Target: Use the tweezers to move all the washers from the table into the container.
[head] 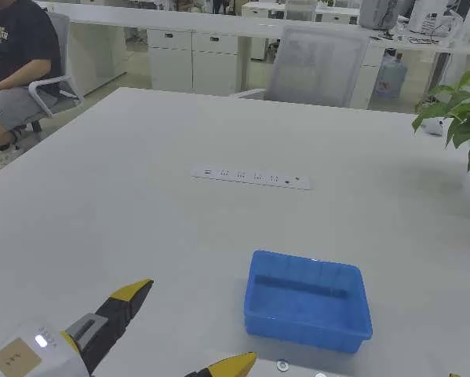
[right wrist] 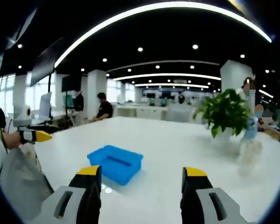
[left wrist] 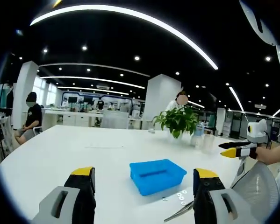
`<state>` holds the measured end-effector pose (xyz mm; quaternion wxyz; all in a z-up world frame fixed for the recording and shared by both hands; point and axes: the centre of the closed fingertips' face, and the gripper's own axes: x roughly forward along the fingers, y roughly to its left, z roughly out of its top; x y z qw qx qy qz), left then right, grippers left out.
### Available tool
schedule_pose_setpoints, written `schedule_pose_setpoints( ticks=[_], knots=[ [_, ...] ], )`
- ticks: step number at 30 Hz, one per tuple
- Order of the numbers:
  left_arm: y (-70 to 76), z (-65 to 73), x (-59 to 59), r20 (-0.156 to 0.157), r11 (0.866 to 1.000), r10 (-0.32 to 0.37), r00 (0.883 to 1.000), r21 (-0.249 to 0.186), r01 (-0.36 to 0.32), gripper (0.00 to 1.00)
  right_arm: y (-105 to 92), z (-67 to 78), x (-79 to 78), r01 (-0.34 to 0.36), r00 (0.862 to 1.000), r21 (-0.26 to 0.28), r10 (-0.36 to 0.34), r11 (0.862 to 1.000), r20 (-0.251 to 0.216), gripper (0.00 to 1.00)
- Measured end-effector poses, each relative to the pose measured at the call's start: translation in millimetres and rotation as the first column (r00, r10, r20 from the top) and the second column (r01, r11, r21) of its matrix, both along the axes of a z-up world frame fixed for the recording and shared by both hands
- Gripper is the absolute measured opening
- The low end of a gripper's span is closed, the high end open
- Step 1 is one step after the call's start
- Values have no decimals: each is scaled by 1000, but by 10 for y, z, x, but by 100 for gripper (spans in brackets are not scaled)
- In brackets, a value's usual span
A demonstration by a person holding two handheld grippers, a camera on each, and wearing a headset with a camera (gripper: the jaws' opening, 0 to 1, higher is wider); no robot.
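Left gripper [head: 199, 320]: bottom left of the head view, nearest the lens. Its jaws are spread wide and grip nothing. A tan sticker sits on its body, its marks too blurred to read.
Table [head: 140, 196]: one, white, spanning the head view.
Person [head: 15, 55]: one, seated at upper left, in a dark shirt with a chest print too small to read.
Mesh chair [head: 313, 63]: top centre, behind the table's far edge.
Plant [head: 462, 110]: one, leafy, at the right edge.
Container [head: 305, 330]: one blue open tray, lower centre, just right of the left gripper's jaws.
Right gripper [right wrist: 142, 171]: jaws parted, holding nothing. The container is ahead and left in its own view.
Power strip [head: 250, 177]: one, white, mid-table, well beyond the container.
Tweezers [left wrist: 179, 212]: one pair, flat on the table, beside the right-hand jaw in the left gripper view.
Washers [left wrist: 179, 196]: small rings on the table between container and tweezers, just ahead of that jaw. About five, too small for a sure count.
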<state>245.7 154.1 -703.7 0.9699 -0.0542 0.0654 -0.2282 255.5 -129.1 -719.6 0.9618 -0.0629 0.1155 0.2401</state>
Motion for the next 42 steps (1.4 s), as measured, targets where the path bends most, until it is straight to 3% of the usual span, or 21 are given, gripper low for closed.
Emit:
schedule_pose_setpoints(
  ticks=[8,15,42],
  knots=[
    [48,-12,17,-10,1000,15,1000,-23,-16,83,-44,-14,6,9,1000,8,-9,1000,-5,66],
    [33,-27,15,-9,1000,11,1000,4,-11,82,-56,-35,6,17,1000,4,-17,1000,-8,65],
    [30,-58,9,-17,1000,5,1000,14,-5,81,10,22,-11,29,1000,-13,-29,999,-8,65]
  ],
)
